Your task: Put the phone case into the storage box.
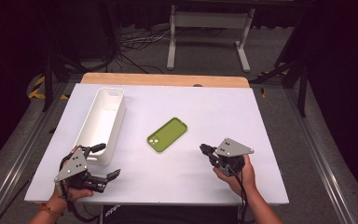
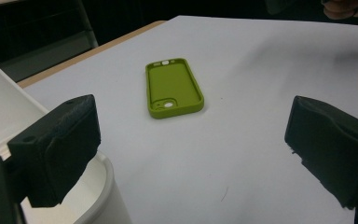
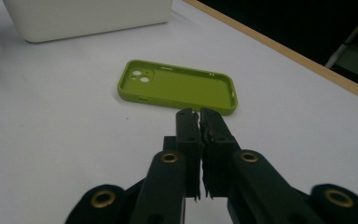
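Right gripper, lower right of the high view: jaws pressed together, nothing between them, tips just short of the green phone case. Left gripper, lower left: jaws wide apart, empty (beside the white bin). Case lies flat, open side up, mid-frame on the white table

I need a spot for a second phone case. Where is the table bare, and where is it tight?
Bare: the wide stretch right of the green phone case, up to the table's far and right edges. Tight: the near left corner, where the left gripper sits against the white bin.
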`<state>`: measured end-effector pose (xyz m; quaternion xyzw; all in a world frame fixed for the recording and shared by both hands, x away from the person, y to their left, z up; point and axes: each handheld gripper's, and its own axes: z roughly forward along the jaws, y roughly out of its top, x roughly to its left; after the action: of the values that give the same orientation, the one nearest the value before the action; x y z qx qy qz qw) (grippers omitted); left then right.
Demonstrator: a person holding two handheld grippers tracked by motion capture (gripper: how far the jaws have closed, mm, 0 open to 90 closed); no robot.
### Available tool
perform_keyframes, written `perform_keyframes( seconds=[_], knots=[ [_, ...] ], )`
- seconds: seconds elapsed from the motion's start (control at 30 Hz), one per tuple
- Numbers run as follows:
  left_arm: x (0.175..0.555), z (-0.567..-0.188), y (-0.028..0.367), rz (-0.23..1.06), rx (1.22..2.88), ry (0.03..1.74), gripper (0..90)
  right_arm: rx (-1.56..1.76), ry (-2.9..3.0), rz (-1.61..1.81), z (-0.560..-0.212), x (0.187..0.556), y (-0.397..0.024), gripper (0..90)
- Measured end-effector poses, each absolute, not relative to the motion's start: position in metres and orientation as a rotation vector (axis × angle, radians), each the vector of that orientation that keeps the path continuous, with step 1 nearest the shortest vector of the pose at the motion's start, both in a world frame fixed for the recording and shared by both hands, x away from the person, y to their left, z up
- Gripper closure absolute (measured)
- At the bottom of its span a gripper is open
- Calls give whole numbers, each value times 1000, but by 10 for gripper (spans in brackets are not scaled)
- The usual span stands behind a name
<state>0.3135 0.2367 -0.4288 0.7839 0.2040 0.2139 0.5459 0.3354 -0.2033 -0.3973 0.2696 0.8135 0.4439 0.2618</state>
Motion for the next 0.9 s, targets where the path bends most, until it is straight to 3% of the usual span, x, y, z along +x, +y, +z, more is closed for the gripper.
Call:
perform_keyframes(
  seconds=[0.43,0.9],
  knots=[
    [314,-429,236,507,1854,483,37,667,2218,1217,-366,398,-163,900],
    [315,-430,237,497,1860,476,37,753,2254,1174,-377,463,-128,900]
  ],
)
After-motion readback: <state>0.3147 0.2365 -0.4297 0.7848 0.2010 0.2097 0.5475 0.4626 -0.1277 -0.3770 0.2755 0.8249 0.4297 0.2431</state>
